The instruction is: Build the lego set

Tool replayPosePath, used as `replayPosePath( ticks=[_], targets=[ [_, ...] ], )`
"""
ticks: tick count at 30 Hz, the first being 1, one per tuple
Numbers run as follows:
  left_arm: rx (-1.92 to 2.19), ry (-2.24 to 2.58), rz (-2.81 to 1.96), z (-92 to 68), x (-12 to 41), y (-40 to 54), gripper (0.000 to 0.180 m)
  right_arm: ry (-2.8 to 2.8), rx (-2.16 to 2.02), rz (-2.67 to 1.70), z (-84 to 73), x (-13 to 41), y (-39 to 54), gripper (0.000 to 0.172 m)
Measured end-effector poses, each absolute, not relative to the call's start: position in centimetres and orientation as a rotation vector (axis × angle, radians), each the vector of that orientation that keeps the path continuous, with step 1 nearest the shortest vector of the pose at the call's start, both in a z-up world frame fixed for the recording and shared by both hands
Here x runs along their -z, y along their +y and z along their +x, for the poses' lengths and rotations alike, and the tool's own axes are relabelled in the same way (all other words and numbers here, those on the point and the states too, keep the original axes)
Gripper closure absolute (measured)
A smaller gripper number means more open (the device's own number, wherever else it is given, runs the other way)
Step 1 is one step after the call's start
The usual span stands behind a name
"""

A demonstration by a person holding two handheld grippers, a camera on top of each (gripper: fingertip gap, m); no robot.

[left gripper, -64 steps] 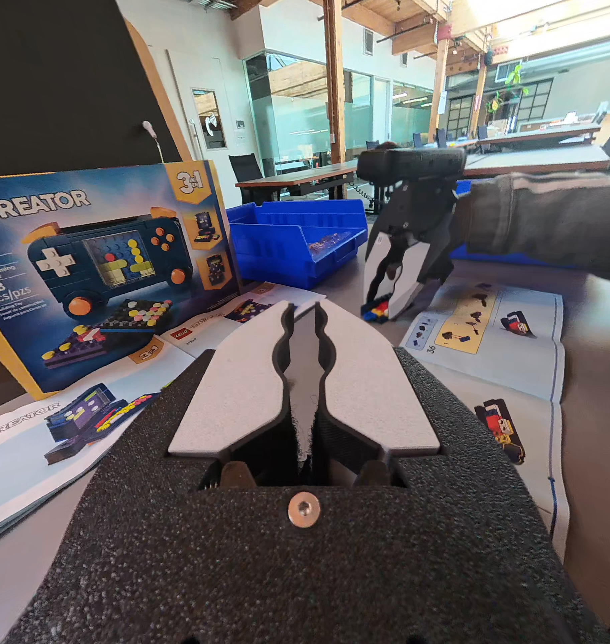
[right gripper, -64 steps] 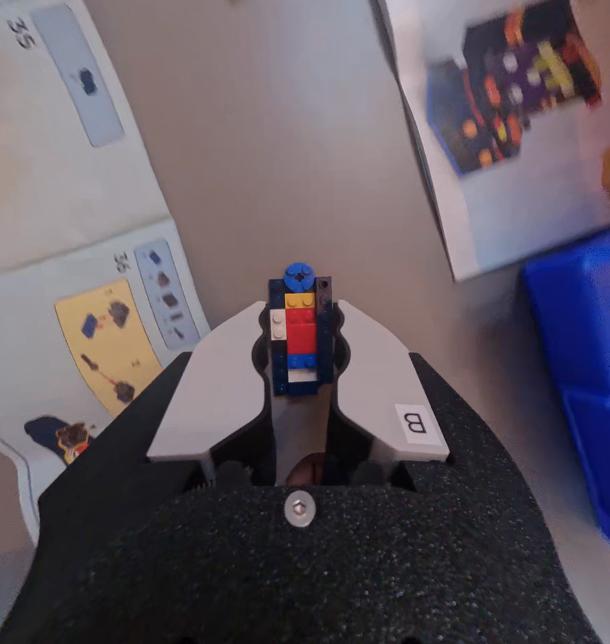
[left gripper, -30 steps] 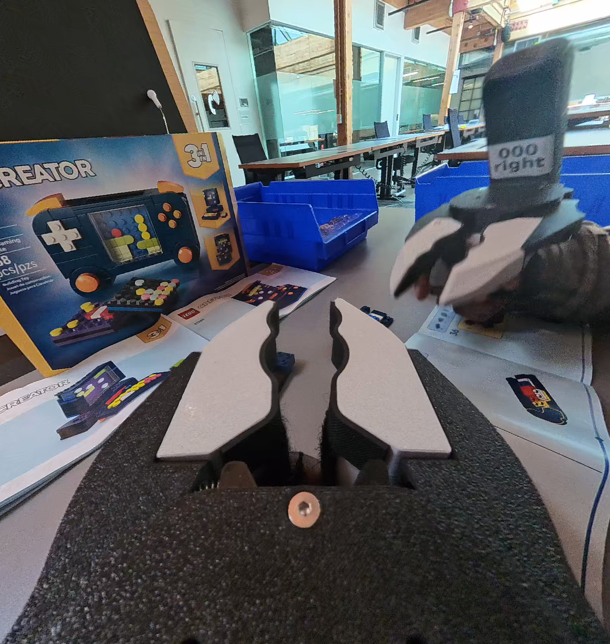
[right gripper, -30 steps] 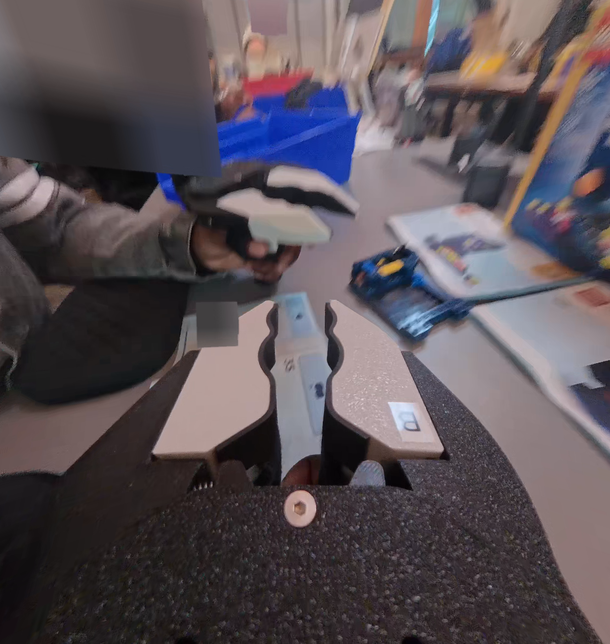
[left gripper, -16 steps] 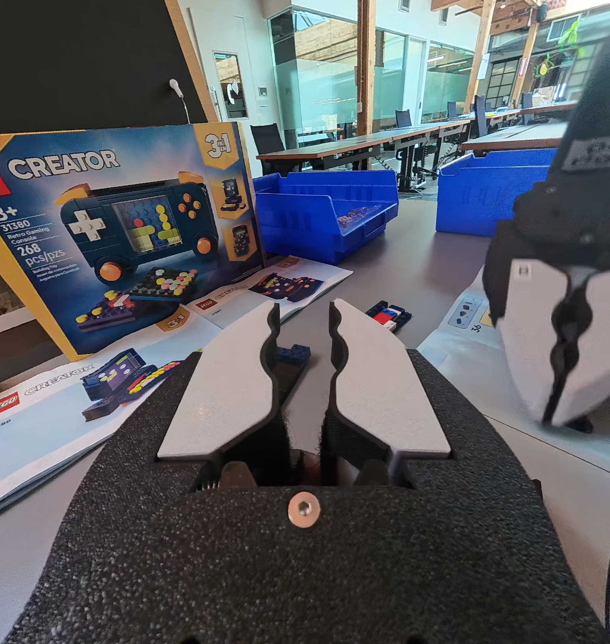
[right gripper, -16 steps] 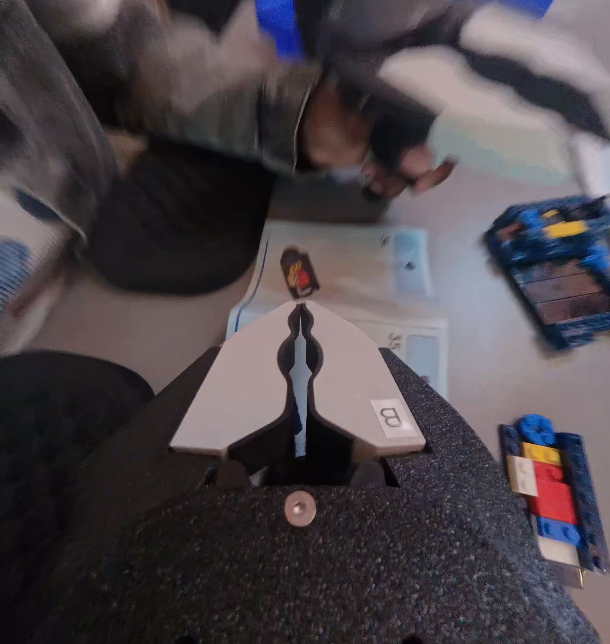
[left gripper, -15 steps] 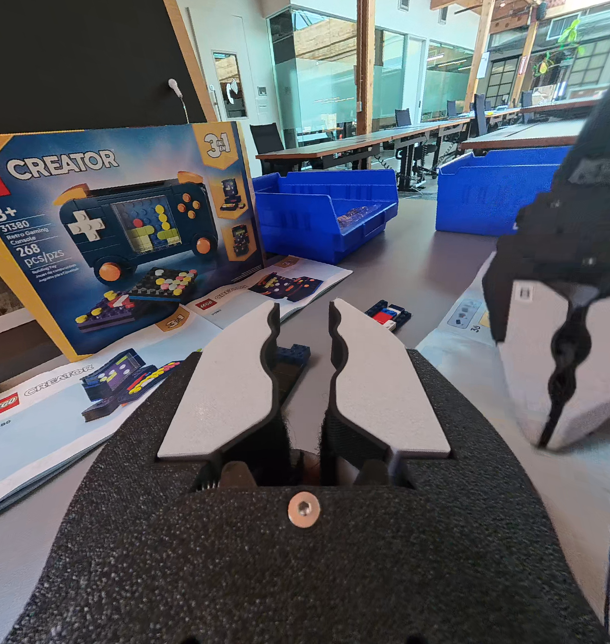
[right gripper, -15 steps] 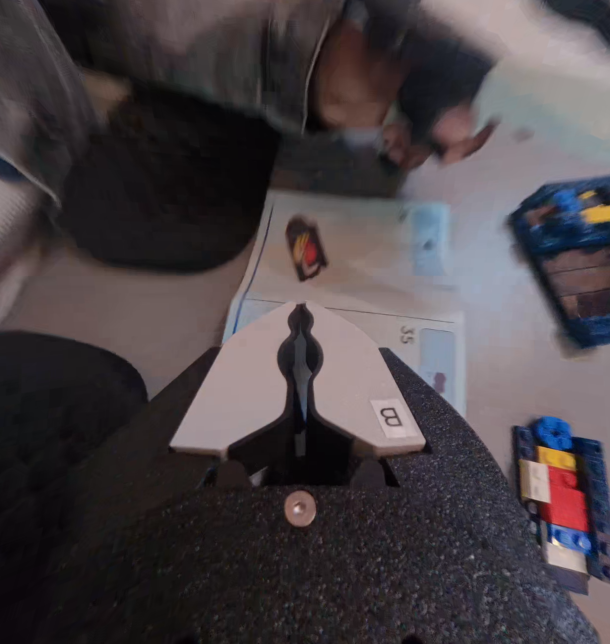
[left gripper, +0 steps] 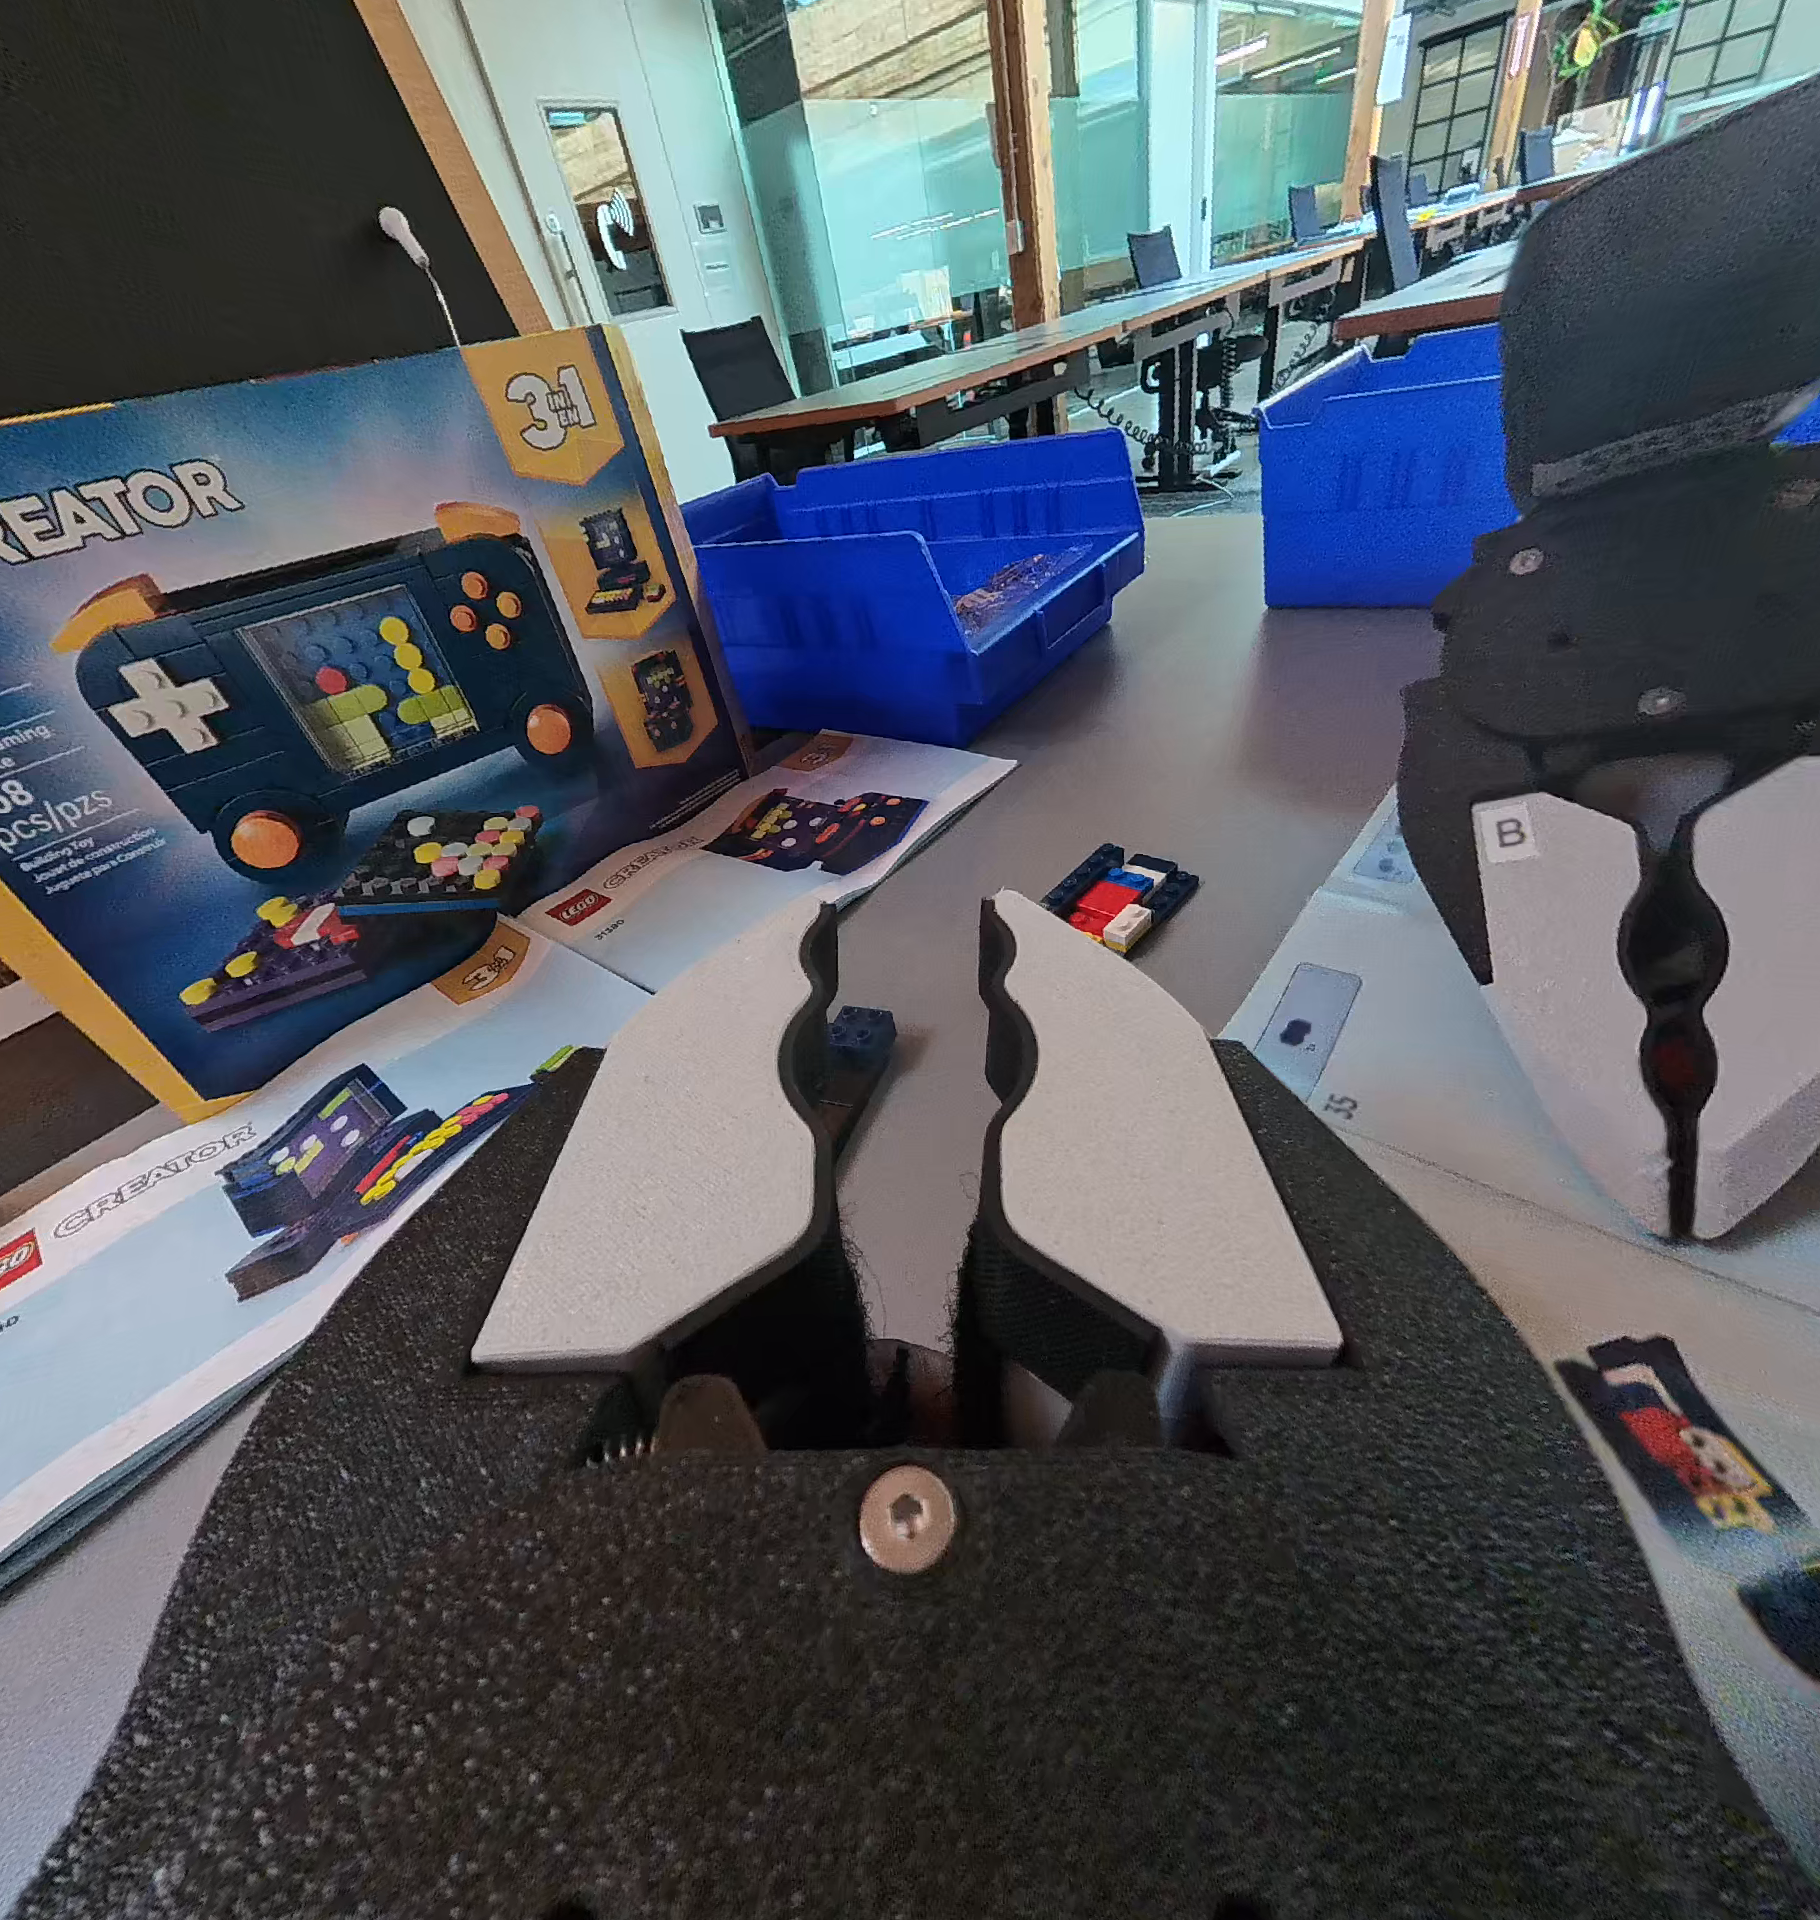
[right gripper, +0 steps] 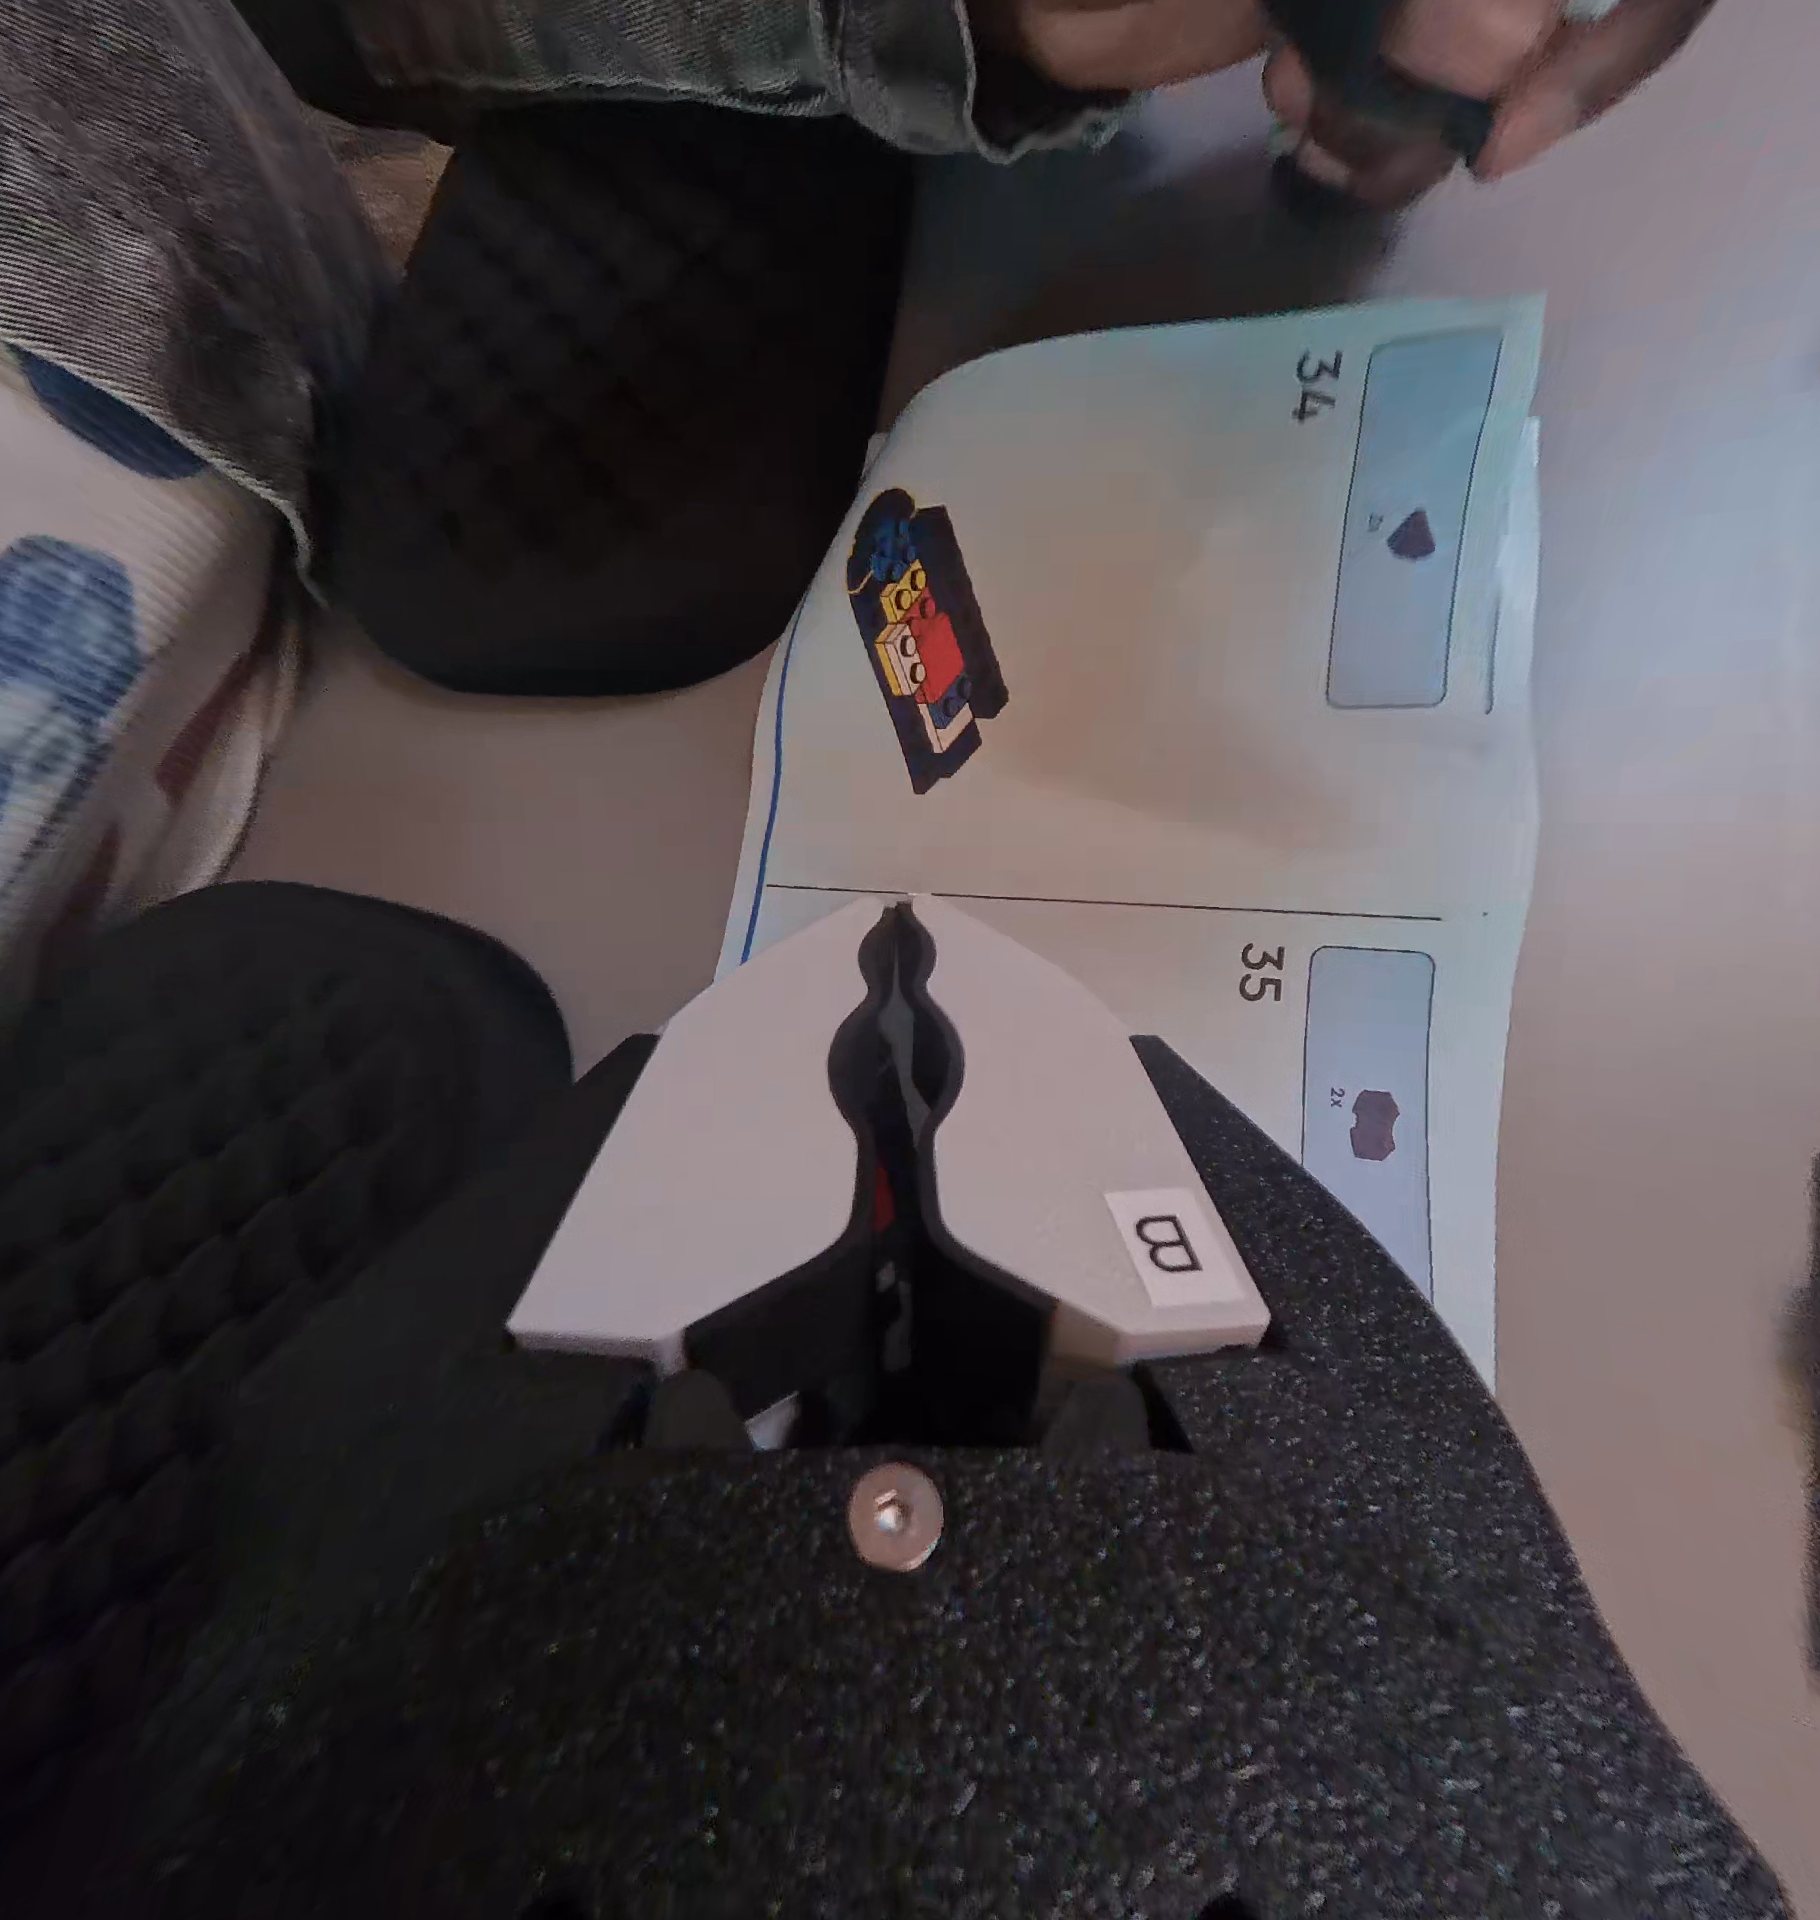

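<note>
A: Count of items on the desk (left gripper: 1249, 644)?

B: Two blue plastic bins (left gripper: 916, 582), one printed cardboard box (left gripper: 293, 675), three closed booklets, one open instruction sheet (right gripper: 1145, 644). One small flat brick assembly (left gripper: 1119, 909), navy with red, white and blue studs, lay on bare desk beyond the left fingertips. One dark blue studded brick (left gripper: 859, 1034) sat just beside the left pad.

A: Grippers?

B: Left hand-held gripper (left gripper: 906, 935): grey, wavy-edged fingers spread apart, holding nothing. Right hand-held gripper (right gripper: 901, 914): fingers pressed together at the tips, which rested on the sheet.
</note>
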State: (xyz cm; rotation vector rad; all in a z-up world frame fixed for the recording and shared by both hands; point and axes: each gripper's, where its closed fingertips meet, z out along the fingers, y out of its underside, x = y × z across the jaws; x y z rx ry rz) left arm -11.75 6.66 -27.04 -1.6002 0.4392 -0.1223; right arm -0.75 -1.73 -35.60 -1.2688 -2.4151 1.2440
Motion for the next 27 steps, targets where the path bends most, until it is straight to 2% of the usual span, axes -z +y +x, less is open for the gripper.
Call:
replayPosePath(
  ticks=[10,14,17,22,27],
  targets=[
    [0.117,0.451,-1.604,-11.6,27.1,6.7,0.155,-2.451,-1.212,-1.202,-0.1,35.6,-1.2,0.172],
    [0.094,0.49,-1.617,-11.3,27.5,6.7,0.155,-2.329,-1.157,-1.108,-1.6,34.2,-0.6,0.159],
    [0.057,0.534,-1.655,-11.1,28.1,6.6,0.155,-2.279,-1.14,-1.136,-2.3,34.6,0.0,0.157],
    [-0.094,0.588,-1.803,-11.8,25.8,4.9,0.145,-2.312,-1.182,-1.263,-2.3,35.4,0.0,0.158],
    [-0.319,0.423,-2.022,-17.7,23.1,-2.3,0.133,-2.312,-1.19,-1.27,-2.4,35.4,0.0,0.158]
  ],
)
